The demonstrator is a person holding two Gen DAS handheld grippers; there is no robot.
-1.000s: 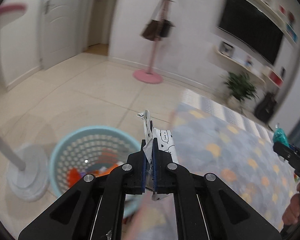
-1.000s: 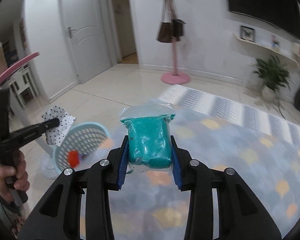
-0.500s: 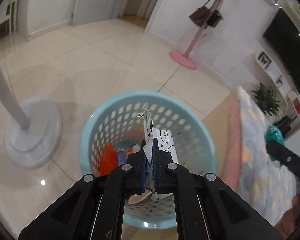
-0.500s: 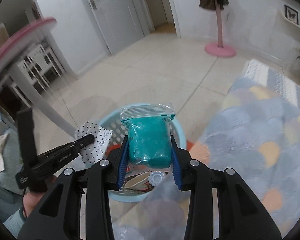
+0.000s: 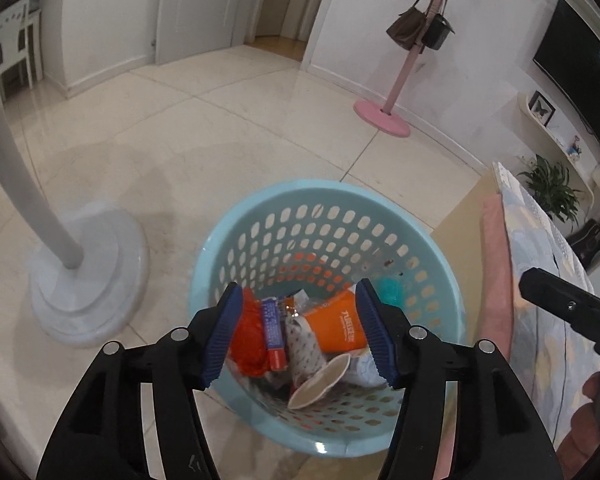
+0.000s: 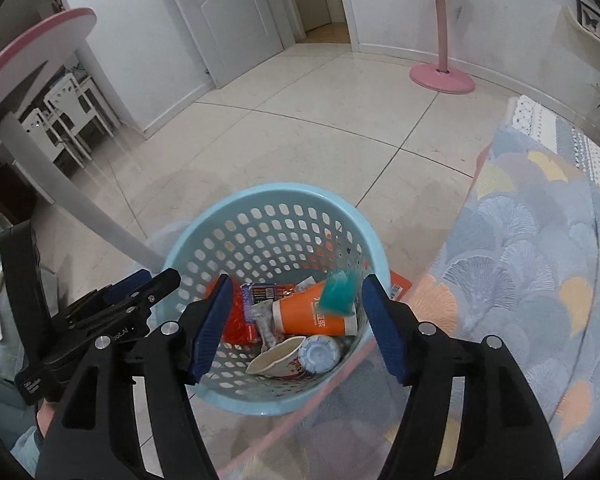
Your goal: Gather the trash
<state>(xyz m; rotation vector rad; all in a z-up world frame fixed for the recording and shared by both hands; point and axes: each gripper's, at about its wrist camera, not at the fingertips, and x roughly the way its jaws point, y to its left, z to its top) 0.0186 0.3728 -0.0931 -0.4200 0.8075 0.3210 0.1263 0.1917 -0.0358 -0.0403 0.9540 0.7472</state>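
Left wrist: left gripper (image 5: 300, 330) opening, nothing between jaws, above blue basket (image 5: 236, 236) already holding orange cup (image 5: 336, 326) and wrappers; right wrist: right gripper (image 6: 296, 322) opening, empty, teal bag (image 6: 338, 293) blurred, probably mid-drop into basket, further trash unseen.

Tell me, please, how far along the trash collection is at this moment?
Done: the blue basket holds an orange cup, wrappers and a bowl; the teal bag sits blurred inside its rim. In hand: nothing; the left gripper and right gripper are opening, empty, above the basket. Left: no other trash is visible on the floor.
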